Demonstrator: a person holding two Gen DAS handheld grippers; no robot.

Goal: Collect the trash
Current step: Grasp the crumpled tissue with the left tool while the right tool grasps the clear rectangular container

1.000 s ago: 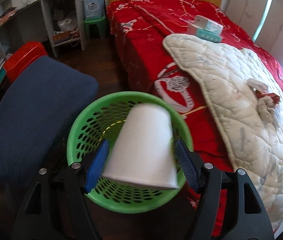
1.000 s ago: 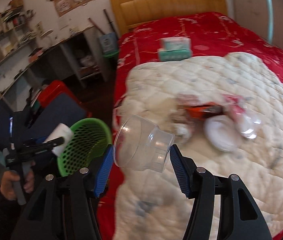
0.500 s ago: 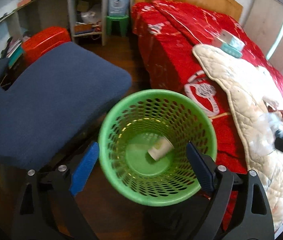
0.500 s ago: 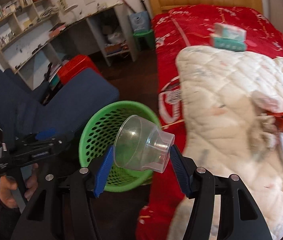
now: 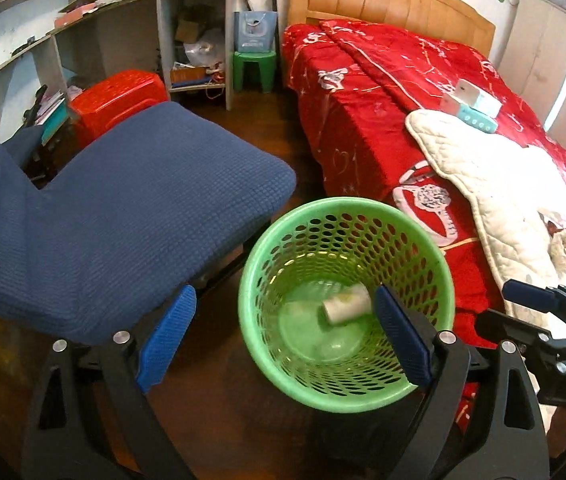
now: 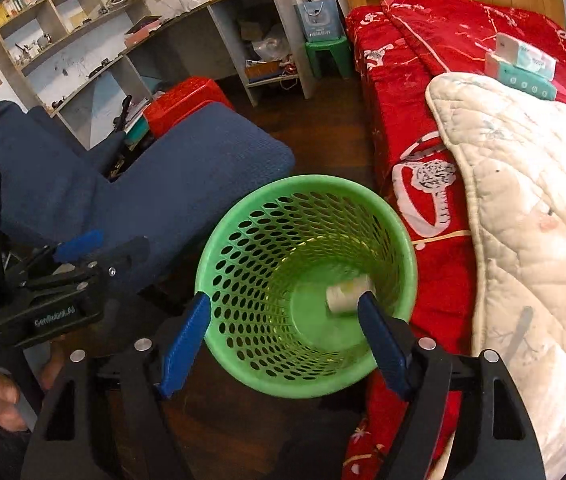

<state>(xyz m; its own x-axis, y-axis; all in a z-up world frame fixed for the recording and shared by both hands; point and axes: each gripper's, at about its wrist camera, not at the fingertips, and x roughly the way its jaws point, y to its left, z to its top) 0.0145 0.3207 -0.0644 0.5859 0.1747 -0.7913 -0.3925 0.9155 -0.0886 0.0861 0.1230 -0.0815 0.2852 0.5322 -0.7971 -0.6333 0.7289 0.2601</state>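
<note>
Now right hand-held gripper (image 6: pixel 283 338) wide open, empty; clear cup gone into green basket (image 6: pixel 403 240); left hand-held gripper (image 5: pixel 283 336) open, empty.

The basket (image 6: pixel 303 280) is showing bright green, perforated all over with oval holes — the cup (image 6: pixel 345 298) inside is looking white. The bedspread (image 6: pixel 423 80) is glowing red with white motifs, the quilt (image 6: pixel 523 184) is lying cream, stitched in diamonds. The chair (image 5: pixel 123 208) is showing navy waffle weave — tongs' pads (image 5: pixel 165 338) blue on black.
</note>
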